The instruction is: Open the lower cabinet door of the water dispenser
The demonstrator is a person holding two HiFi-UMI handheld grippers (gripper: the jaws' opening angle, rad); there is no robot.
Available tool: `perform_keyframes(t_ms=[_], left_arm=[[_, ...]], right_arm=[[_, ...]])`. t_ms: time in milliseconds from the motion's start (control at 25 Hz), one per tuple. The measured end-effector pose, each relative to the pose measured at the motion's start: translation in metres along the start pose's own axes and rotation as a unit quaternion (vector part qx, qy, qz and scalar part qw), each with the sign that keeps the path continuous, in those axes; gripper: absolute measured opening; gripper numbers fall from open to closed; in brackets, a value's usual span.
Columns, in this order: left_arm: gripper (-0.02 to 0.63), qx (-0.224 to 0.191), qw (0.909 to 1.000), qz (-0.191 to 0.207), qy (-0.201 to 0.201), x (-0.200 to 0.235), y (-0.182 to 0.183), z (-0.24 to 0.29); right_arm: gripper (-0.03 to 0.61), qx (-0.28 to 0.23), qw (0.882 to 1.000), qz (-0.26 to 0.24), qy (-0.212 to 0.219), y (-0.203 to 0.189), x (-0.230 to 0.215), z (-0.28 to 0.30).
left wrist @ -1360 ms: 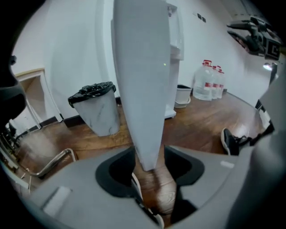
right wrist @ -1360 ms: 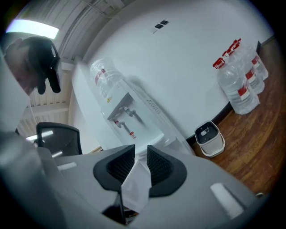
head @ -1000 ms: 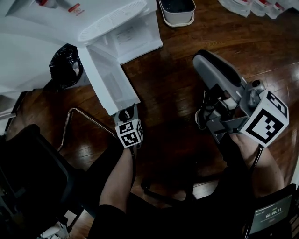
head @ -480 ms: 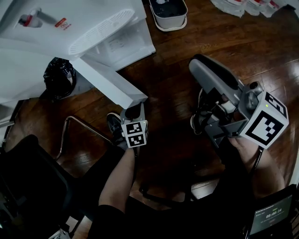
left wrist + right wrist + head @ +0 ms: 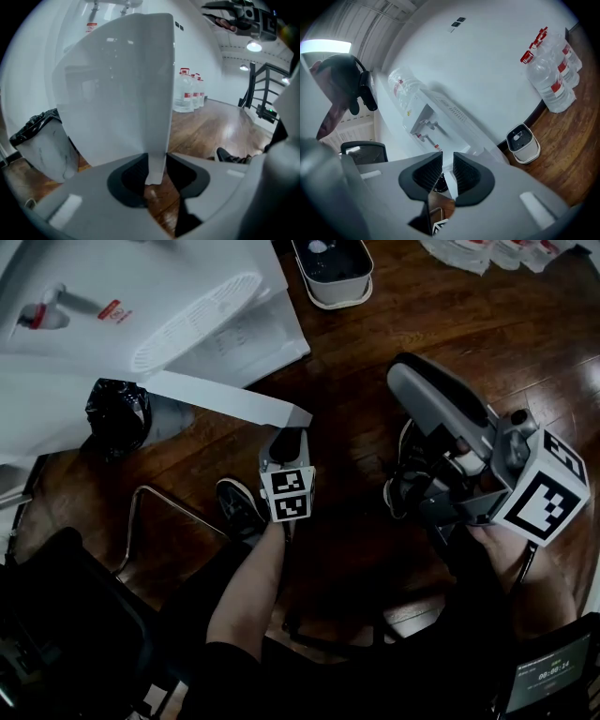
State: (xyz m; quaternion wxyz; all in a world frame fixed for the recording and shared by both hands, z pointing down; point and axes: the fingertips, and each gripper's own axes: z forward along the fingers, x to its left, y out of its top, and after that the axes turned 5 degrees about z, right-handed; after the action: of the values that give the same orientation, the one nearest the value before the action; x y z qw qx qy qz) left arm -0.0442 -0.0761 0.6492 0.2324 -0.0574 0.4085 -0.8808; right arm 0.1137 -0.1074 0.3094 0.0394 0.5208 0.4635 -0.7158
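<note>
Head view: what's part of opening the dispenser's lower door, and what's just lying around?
Job: water dispenser; lower door, swung partly out; left claw, closing with the door's edge between its jaws.
Lying about: black bin bag; small white tub; water bottles; chair.
</note>
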Motion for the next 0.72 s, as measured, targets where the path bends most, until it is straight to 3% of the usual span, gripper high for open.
perform_keyframes(t_ms=[440,720], left_arm=[[0.135,-0.016,0.9998,0.009,-0.006,0.008,0.049,0.044],[0.100,-0.027,0.9994,-0.016,-0.012,0.020,0.085,0.076]], right_arm=[[0.072,0.018,0.996,-0.061,-0.057,0.018,-0.029,0.012],[0.072,0.042,0.997,-0.051,-0.049,0.015,-0.037,0.029]])
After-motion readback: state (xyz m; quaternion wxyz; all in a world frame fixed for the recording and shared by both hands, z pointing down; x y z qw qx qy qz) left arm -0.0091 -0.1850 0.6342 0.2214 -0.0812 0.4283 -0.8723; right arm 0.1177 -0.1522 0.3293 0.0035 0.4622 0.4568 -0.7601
